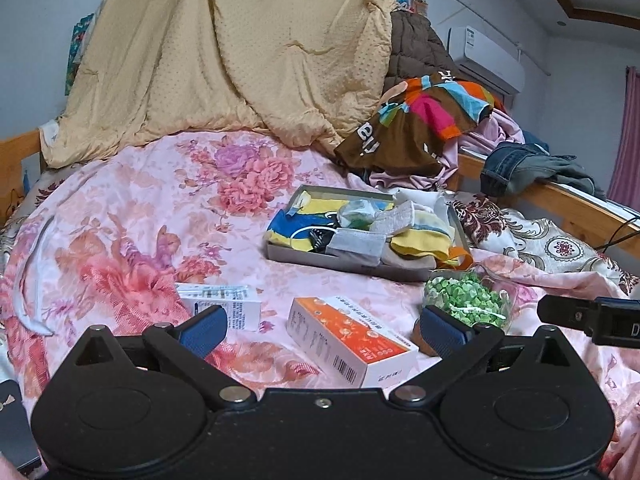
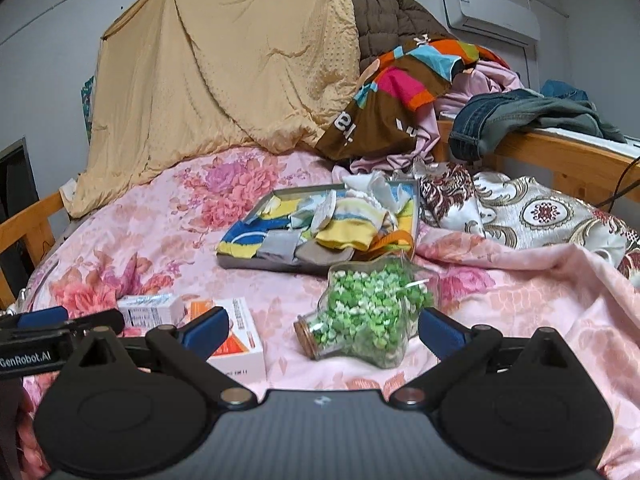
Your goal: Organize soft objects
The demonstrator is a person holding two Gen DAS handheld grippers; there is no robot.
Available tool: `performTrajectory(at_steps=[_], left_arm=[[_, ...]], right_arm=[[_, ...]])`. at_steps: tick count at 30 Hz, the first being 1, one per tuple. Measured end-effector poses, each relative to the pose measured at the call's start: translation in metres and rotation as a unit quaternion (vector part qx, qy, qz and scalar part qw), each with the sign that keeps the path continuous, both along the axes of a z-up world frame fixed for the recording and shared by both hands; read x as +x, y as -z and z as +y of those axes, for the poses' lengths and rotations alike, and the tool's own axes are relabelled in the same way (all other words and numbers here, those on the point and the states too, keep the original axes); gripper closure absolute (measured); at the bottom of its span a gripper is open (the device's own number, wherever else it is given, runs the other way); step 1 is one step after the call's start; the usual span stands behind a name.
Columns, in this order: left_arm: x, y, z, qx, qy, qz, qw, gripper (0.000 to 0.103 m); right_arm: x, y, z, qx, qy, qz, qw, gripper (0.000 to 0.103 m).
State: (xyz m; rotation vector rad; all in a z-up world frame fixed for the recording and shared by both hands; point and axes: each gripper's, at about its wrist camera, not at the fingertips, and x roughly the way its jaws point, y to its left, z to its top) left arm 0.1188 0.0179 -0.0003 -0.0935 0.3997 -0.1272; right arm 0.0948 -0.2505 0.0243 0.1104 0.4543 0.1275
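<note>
The left gripper point(image 1: 322, 330) hangs low over the bed with its fingers spread wide and nothing between them; an orange box point(image 1: 350, 350) lies just under it and a white box point(image 1: 224, 304) beside its left finger. The right gripper point(image 2: 324, 330) is just as wide and empty, and a clear jar of green bits point(image 2: 370, 316) lies on its side right ahead of it.

Further out on the pink flowered sheet point(image 1: 132, 216) sits a shallow tray point(image 1: 280, 254) heaped with small cloth pieces point(image 1: 360, 236): grey, yellow, blue and white, some spilling over the rim. Behind it a brown striped garment point(image 2: 384, 100) slumps against the tan quilt point(image 2: 224, 68), and jeans point(image 2: 500, 116) drape over the wooden rail.

The step in hand looks like a reach toward the tray. It would go best to pass over the boxes and jar, come down on one loose piece at its thickest fold, and pinch only that layer so neighbours do not drag out with it.
</note>
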Motion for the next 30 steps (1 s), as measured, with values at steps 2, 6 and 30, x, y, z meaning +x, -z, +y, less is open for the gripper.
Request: performTrajectory(at_steps=[2, 6, 30], left_arm=[[-0.0015, 0.0009, 0.0008, 0.002, -0.002, 0.001, 1.0, 0.001], [-0.0058, 0.0032, 0.0006, 0.006, -0.003, 0.003, 1.0, 0.001], [-0.0068, 0.0082, -0.0001, 0.024, -0.014, 0.012, 0.9995, 0.001]], right_arm=[[-0.0018, 0.0013, 0.0013, -0.004, 0.0, 0.002, 1.0, 0.0], [-0.0052, 0.0021, 0.0014, -0.006, 0.001, 0.001, 1.0, 0.0], [-0.005, 0.01, 0.0081, -0.021, 0.003, 0.023, 1.0, 0.0]])
